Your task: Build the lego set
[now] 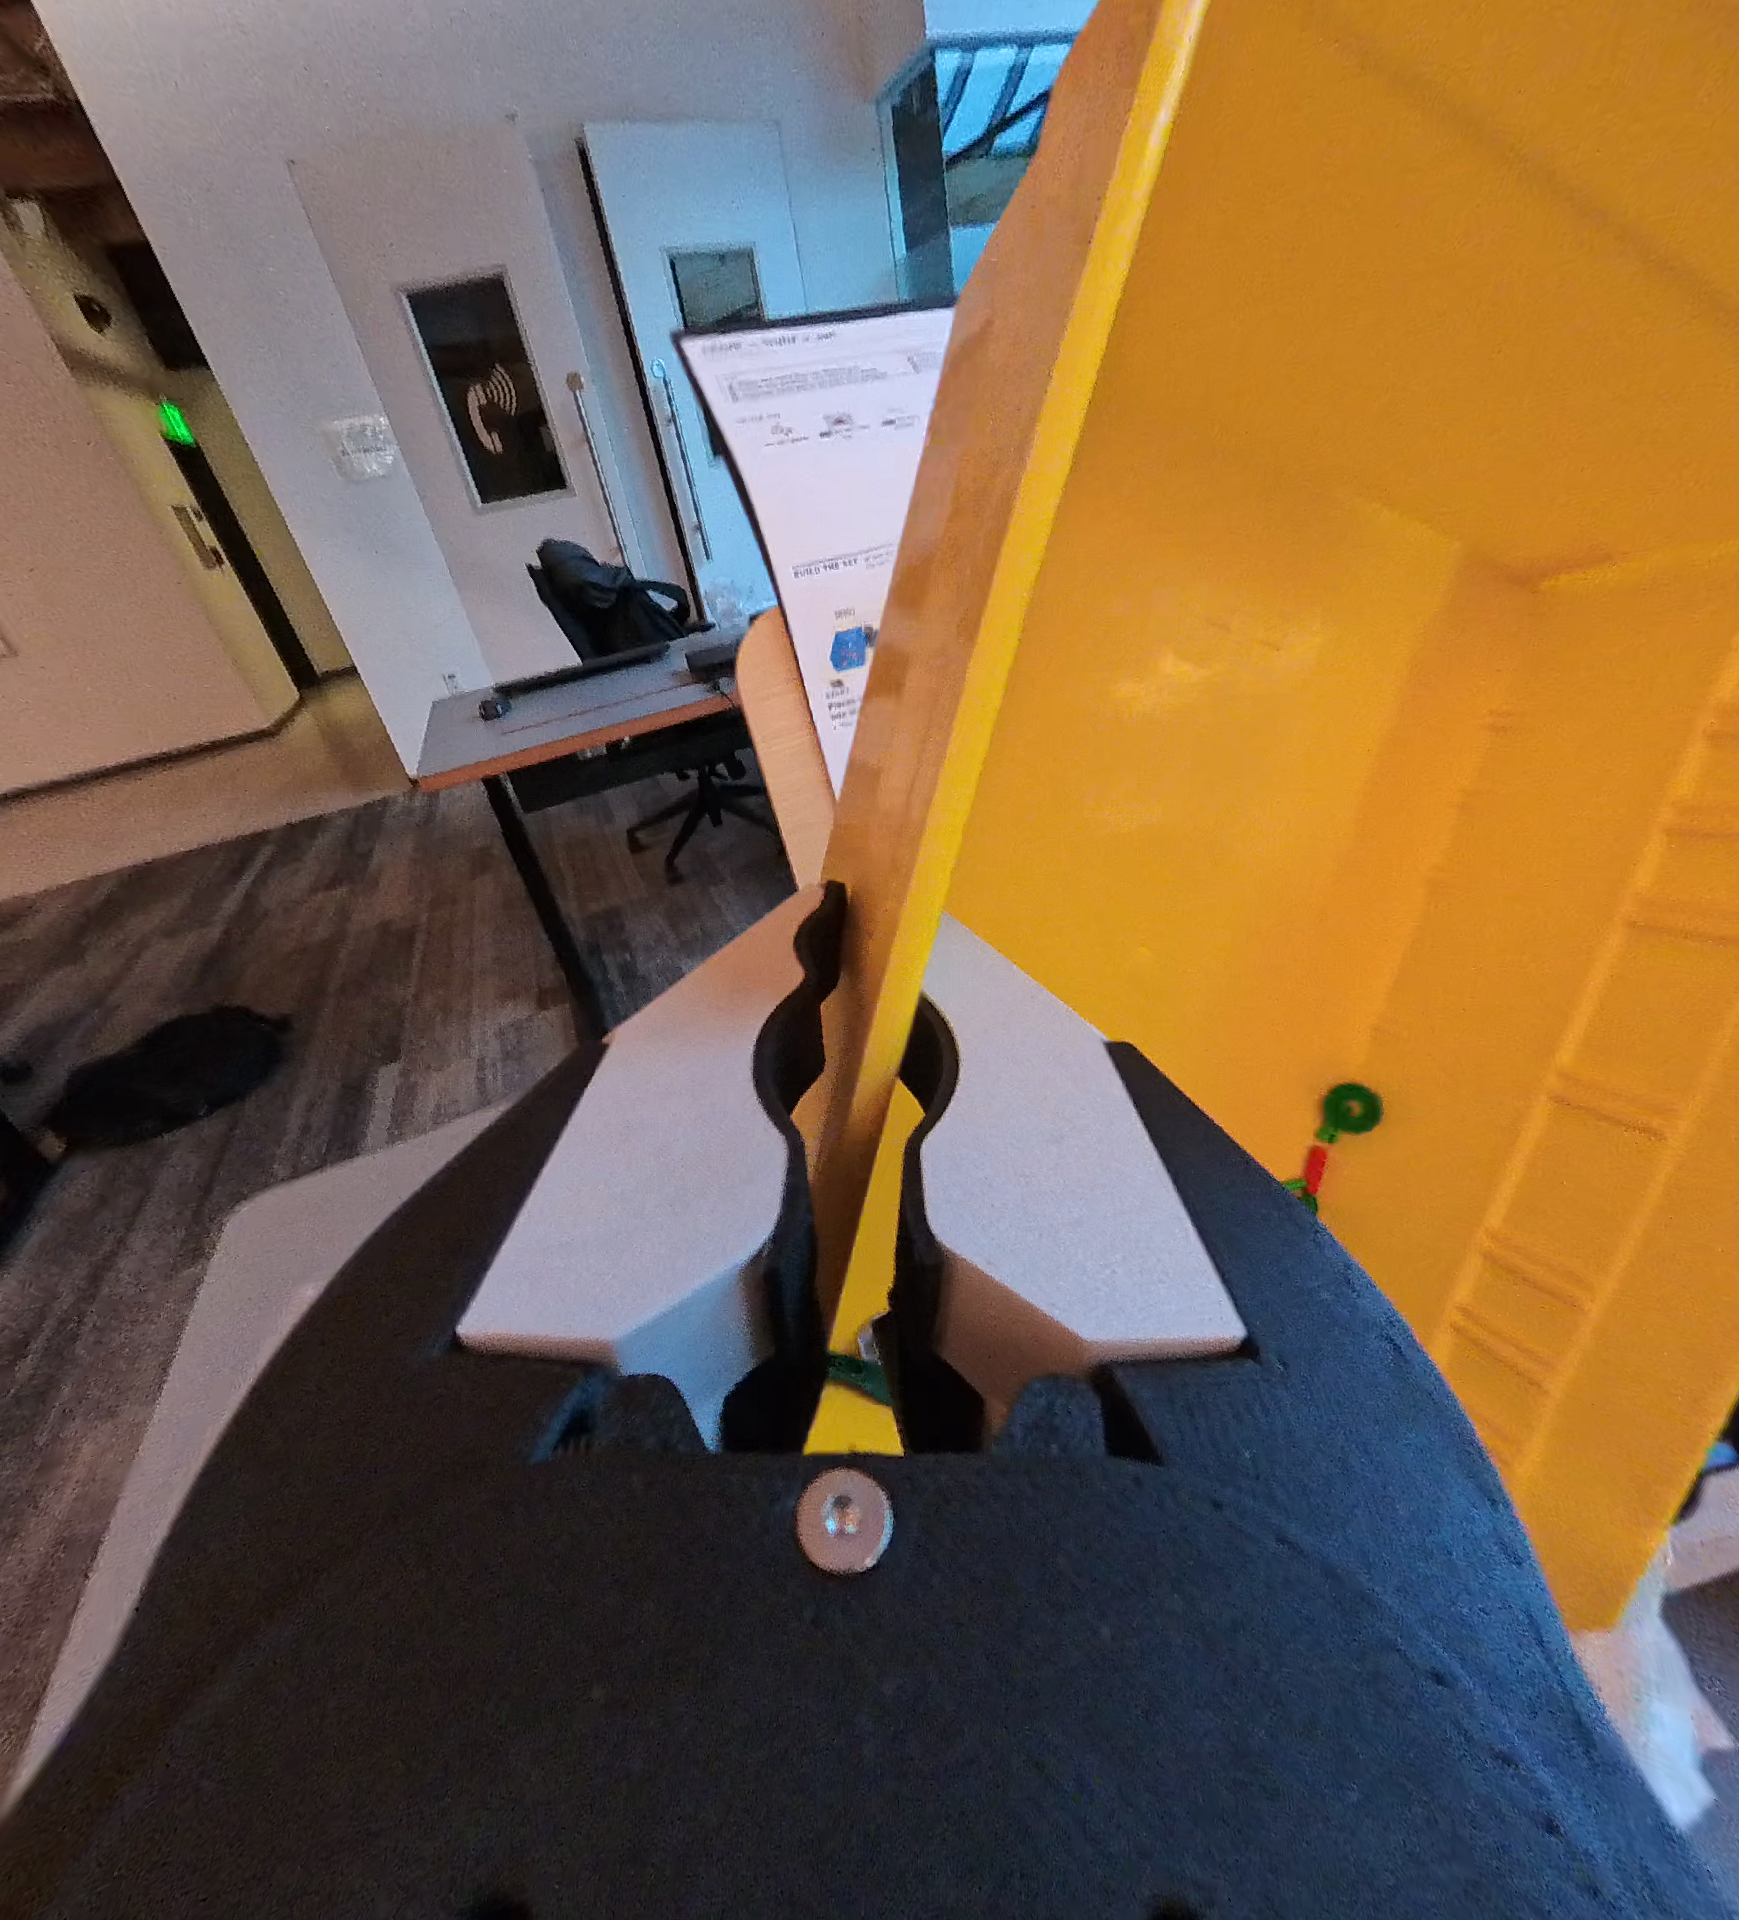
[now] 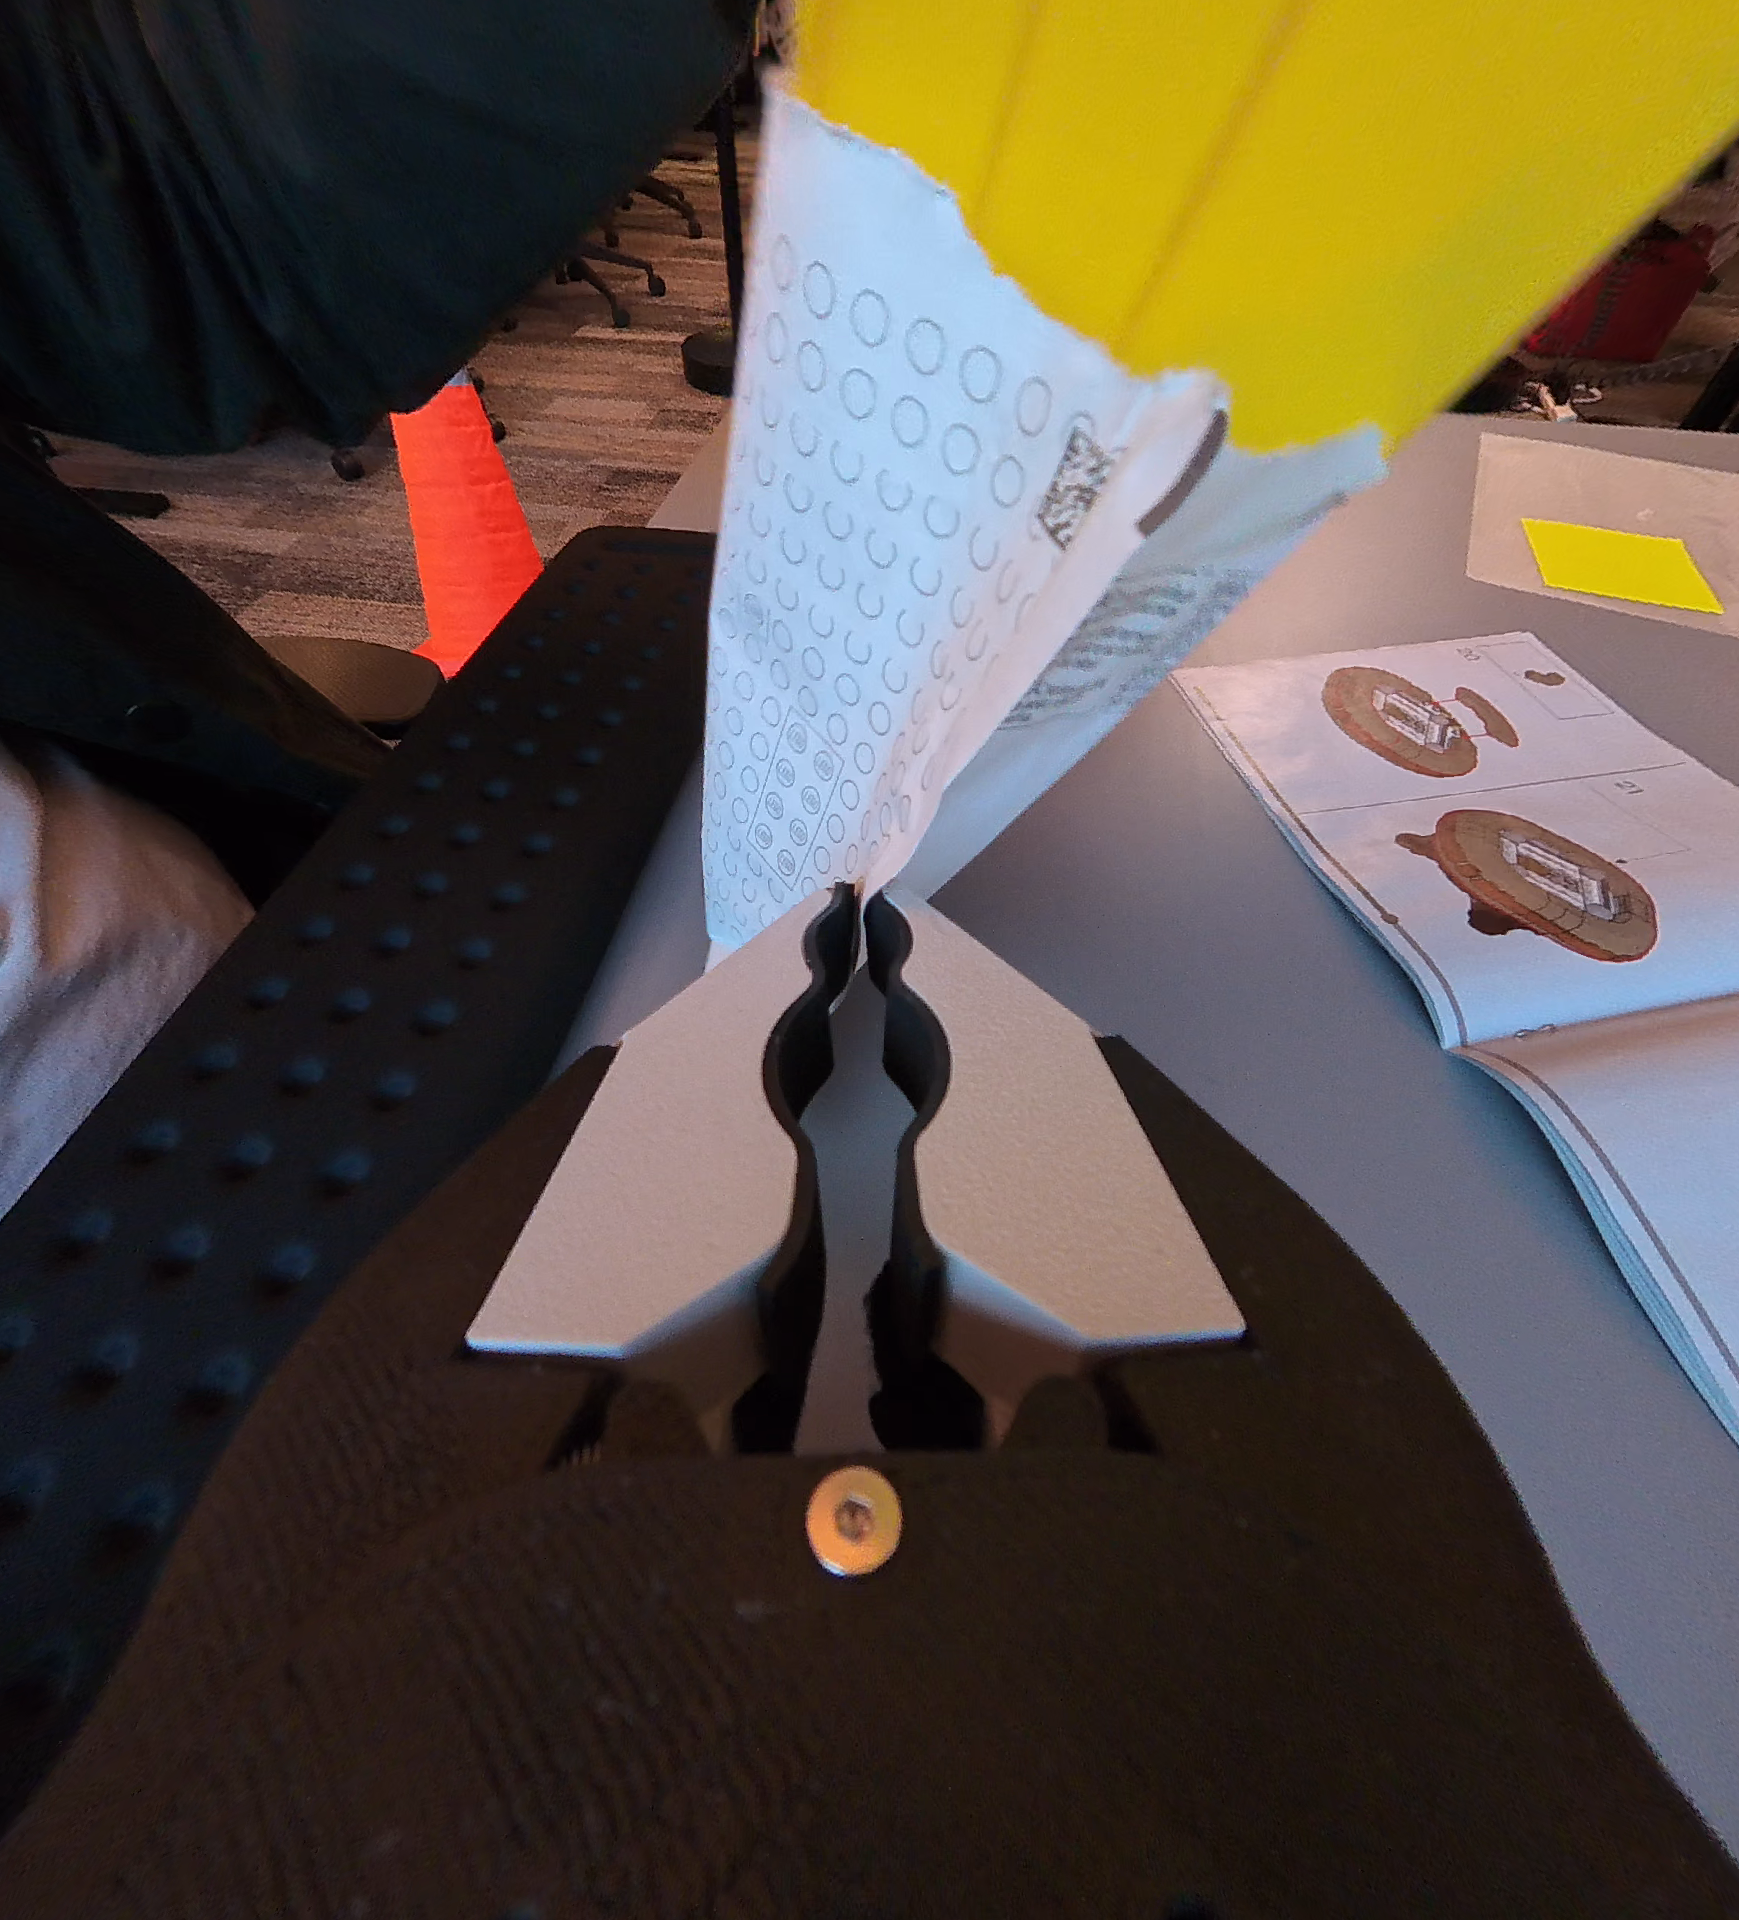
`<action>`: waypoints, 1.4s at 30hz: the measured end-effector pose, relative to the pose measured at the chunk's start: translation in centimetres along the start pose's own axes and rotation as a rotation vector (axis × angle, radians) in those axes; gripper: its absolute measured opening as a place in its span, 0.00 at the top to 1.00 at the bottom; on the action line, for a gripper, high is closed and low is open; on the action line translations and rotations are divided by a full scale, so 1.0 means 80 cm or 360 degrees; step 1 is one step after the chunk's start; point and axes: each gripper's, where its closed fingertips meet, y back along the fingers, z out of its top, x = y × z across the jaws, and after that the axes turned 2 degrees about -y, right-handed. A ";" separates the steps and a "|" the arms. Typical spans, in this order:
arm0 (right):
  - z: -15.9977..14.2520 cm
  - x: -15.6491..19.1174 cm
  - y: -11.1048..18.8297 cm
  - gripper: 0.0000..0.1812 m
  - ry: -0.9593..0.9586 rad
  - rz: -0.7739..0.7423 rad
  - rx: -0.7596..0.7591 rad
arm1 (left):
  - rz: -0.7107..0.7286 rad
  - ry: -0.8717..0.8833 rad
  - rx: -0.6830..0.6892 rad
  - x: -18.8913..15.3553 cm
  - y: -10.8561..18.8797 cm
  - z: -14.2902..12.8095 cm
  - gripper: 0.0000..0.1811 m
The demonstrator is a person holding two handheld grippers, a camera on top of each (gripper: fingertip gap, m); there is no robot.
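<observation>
My left gripper is shut on the edge of a yellow cardboard box and holds it tilted in the air, its open inside facing the camera. A small green and red piece lies inside the box. My right gripper is shut on the corner of a white paper bag printed with circles. The bag hangs out of the yellow box above it. A bit of the bag also shows below the box in the left wrist view.
An open instruction booklet lies on the grey table to the right, with a yellow note on a sheet behind it. A black studded plate lies to the left. An orange cone, desks and chairs stand beyond. There is about 30 cm between the tips of the two grippers.
</observation>
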 end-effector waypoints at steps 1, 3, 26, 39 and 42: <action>0.000 0.000 0.000 1.00 -0.0003 0.0004 -0.0003 | 0.0006 -0.0061 -0.0025 -0.004 0.002 0.004 0.98; 0.000 0.000 -0.001 1.00 -0.0016 0.0013 -0.0007 | 0.0007 -0.0130 -0.0005 -0.005 0.001 0.004 0.98; 0.000 0.000 0.001 1.00 -0.0002 0.0000 0.0001 | 0.0066 -0.0063 -0.0077 -0.001 0.012 0.002 0.98; -0.001 0.000 0.001 1.00 -0.0005 0.0000 0.0009 | 0.0034 -0.0088 -0.0057 -0.002 0.010 0.008 0.98; 0.001 0.001 0.000 1.00 0.0007 0.0003 0.0008 | 0.0030 -0.0201 -0.0132 -0.019 0.015 0.016 0.98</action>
